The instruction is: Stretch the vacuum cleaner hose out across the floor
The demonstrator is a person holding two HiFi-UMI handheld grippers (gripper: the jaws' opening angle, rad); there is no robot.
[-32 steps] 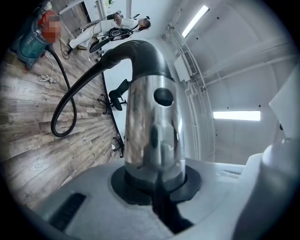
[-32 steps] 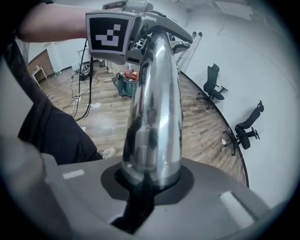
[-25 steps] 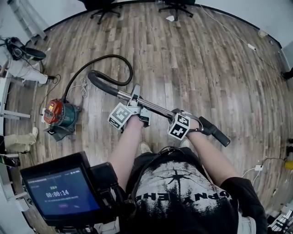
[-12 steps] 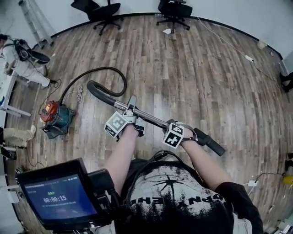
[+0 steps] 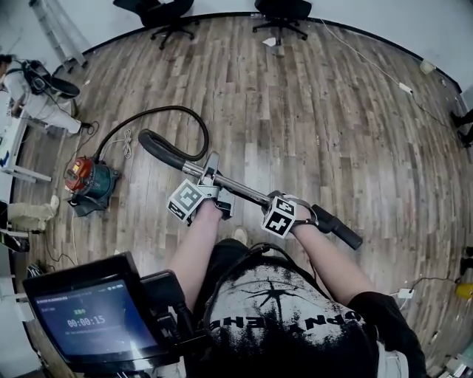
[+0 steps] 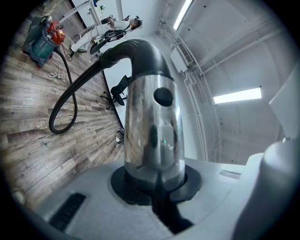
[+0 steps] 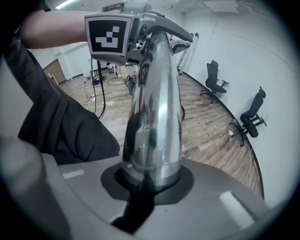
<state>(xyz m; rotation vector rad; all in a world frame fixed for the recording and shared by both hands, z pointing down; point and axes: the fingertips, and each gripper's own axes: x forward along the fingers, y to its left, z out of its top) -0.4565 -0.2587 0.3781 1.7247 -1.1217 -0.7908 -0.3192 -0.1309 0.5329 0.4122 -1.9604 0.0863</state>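
Wood-plank floor point(image 5: 318, 118) all round, wide and mostly bare. Nearest, close against the body, a timer screen point(image 5: 96, 314). Just beyond, the chrome wand point(image 5: 247, 190), held across the body in two grips: left gripper point(image 5: 210, 177) closed on the tube near the curved black handle point(image 5: 159, 146), right gripper point(image 5: 294, 208) closed on it further along, next to the black end grip point(image 5: 338, 226). Seen from each gripper's own camera, jaws snug against the metal, no gap showing. Beyond the handle, vacuum hose point(image 5: 151, 114) on the floor in a slack loop, arcing out and curling back to the red-and-teal canister point(image 5: 89, 181) at the left. Coiled white cord point(image 5: 130, 144) beside the canister. Farthest off, office chairs point(image 5: 281, 11) and a ladder point(image 5: 55, 33) along the wall.

Judged partly done at best: plenty of curl left. To do it well: back away from the canister over open floor, carrying the wand low and steady. Pull along the hose's own line, not across it, so as to open the loop without kinking. Ease off on reaching a nearly straight run; more pull likely to drag or tip the canister. Hold both grips firm against slipping or twisting on smooth chrome.
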